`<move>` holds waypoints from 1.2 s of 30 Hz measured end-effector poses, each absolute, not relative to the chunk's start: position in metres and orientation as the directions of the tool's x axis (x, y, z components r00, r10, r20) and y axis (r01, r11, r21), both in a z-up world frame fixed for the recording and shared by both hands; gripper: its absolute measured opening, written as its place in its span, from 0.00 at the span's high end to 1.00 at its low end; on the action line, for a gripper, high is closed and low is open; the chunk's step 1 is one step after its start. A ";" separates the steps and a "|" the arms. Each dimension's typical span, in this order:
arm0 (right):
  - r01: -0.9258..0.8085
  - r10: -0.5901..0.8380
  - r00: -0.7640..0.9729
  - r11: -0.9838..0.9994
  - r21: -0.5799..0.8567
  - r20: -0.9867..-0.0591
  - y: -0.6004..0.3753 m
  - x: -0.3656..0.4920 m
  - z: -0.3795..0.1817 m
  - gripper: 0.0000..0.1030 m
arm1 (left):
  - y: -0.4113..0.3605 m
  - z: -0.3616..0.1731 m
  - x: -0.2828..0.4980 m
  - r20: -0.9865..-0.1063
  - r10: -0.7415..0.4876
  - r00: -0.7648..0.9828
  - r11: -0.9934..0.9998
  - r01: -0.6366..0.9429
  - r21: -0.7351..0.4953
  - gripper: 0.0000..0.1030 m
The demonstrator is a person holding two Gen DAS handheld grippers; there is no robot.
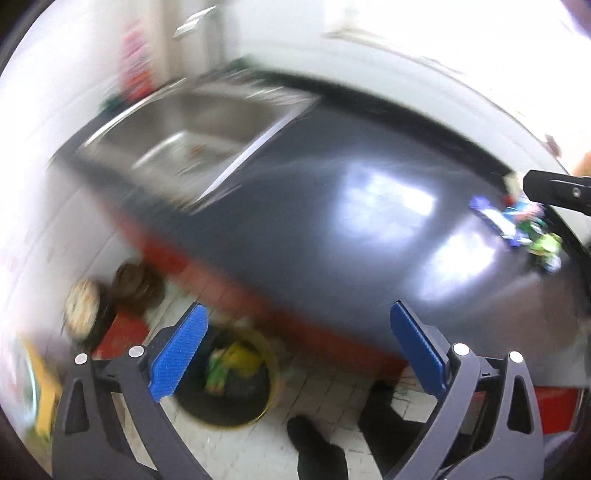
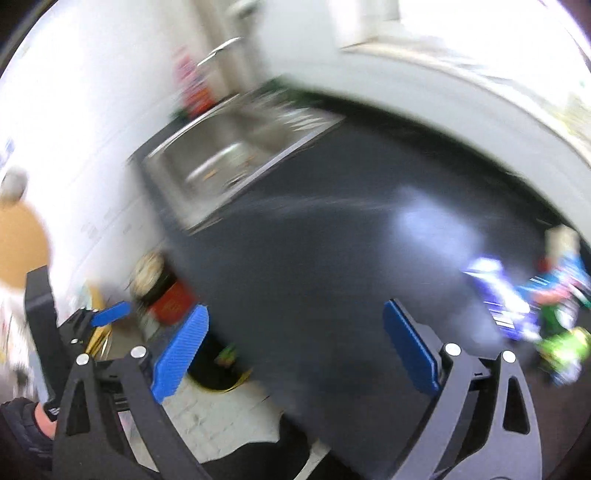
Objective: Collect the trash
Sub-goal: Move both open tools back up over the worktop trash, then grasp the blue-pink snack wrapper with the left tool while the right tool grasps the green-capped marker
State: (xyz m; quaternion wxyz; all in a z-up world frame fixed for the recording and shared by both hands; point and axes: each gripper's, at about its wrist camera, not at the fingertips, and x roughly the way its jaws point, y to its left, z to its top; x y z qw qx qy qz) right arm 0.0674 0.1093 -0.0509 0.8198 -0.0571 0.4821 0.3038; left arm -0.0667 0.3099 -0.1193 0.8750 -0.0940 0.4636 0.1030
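This is a home kitchen. A steel sink is set into a dark countertop with a tap on the pale wall behind it. Red cabinet fronts run below the counter, above a pale tiled floor. A yellow-rimmed bin holding wrappers stands on the floor, and more bright wrappers lie on the counter.

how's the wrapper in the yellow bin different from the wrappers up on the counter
The wrapper in the bin is already down in the yellow bin on the floor; the counter wrappers lie on the dark counter, not yet collected. The binned one looks like a single yellow-green crumple; the counter ones form a spread pile with blue, white and green. Both are blurred, brightly coloured packaging.
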 end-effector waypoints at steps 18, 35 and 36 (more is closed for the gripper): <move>-0.018 0.156 0.558 0.984 0.176 -0.815 -0.232 0.130 -0.049 0.10 | 0.017 -0.086 0.123 -0.781 -0.231 0.580 0.927 0.375 0.004 0.07; -0.274 0.205 0.393 0.957 0.099 -0.896 -0.265 0.257 -0.147 0.10 | -0.040 -0.180 0.237 -0.856 -0.211 0.472 0.877 0.479 0.048 0.09; -0.298 0.205 0.375 0.950 0.091 -0.904 -0.267 0.268 -0.159 0.10 | -0.043 -0.189 0.245 -0.864 -0.208 0.458 0.872 0.486 0.048 0.12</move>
